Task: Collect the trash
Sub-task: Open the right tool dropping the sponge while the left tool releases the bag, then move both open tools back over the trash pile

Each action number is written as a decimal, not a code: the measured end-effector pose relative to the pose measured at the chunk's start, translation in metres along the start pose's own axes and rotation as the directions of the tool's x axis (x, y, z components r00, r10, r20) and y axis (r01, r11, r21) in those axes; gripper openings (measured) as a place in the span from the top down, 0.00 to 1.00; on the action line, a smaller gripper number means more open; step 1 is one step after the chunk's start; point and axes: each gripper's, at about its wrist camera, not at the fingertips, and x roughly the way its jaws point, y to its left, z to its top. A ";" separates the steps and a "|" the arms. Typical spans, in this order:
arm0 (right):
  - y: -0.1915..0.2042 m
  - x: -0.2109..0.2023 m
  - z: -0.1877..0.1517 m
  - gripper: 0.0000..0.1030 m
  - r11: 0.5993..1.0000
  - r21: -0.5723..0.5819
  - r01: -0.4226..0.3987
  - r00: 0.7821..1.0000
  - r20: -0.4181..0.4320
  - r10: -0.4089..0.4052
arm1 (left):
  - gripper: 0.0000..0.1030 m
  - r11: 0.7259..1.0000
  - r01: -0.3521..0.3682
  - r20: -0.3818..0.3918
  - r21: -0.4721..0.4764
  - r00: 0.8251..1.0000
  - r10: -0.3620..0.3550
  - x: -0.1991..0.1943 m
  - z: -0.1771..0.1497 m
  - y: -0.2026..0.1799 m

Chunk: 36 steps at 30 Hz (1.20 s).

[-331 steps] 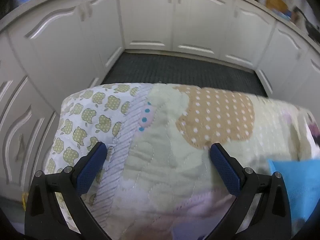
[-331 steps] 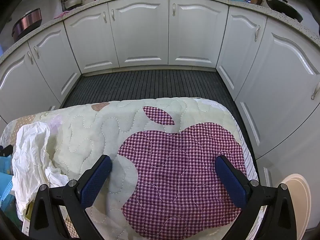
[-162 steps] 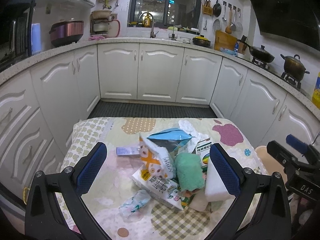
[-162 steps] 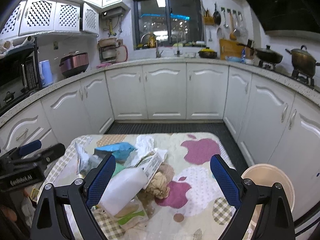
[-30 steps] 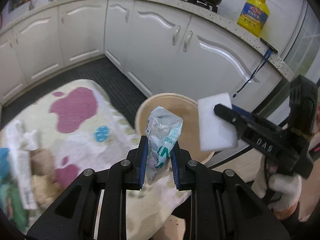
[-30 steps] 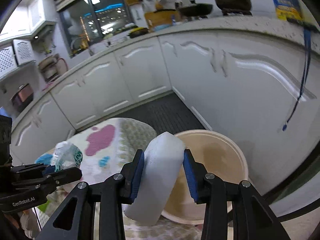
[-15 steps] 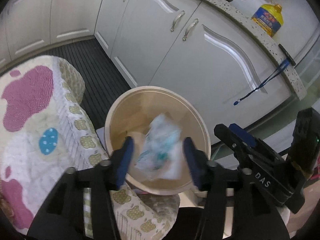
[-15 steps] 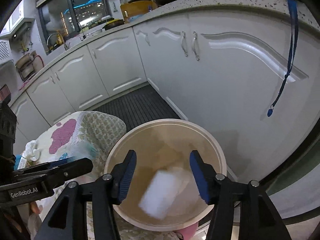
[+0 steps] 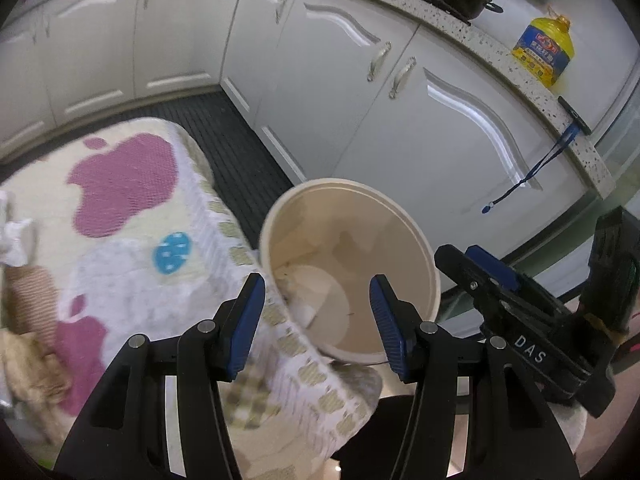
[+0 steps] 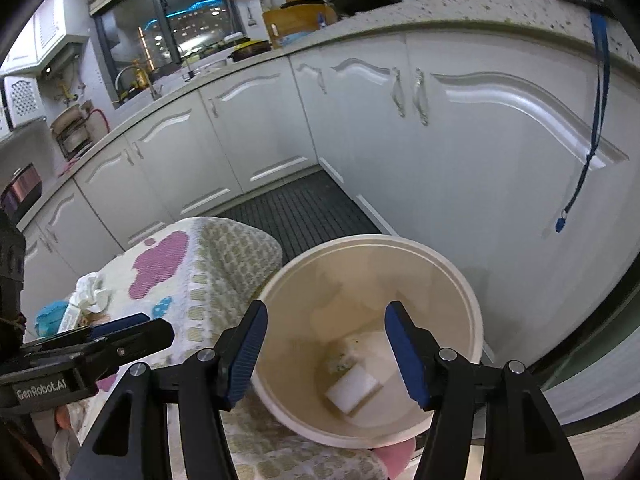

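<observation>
Both the left tongs (image 9: 318, 324) and right tongs (image 10: 326, 354) hang wide and empty above the bin (image 10: 472, 304), having just opened; the white sponge (image 10: 352, 386) lies inside. Next: return to the desk (image 9: 120, 248) for the remaining trash (image 10: 90, 292).

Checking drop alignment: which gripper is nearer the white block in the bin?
Right. The right gripper hangs open directly over the white block in the bin; the left gripper, also open, sits over the bin's table-side edge.

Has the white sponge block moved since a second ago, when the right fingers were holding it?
Yes. The white sponge block has dropped to the bottom of the beige bin; the right gripper, just opened, hangs empty above the rim.
</observation>
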 end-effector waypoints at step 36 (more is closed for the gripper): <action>0.151 -0.039 -0.015 0.39 0.952 -0.204 -0.229 0.973 -0.006 0.232 | 0.49 0.954 -0.294 0.173 -0.062 0.938 0.301 -0.160 -0.080 0.089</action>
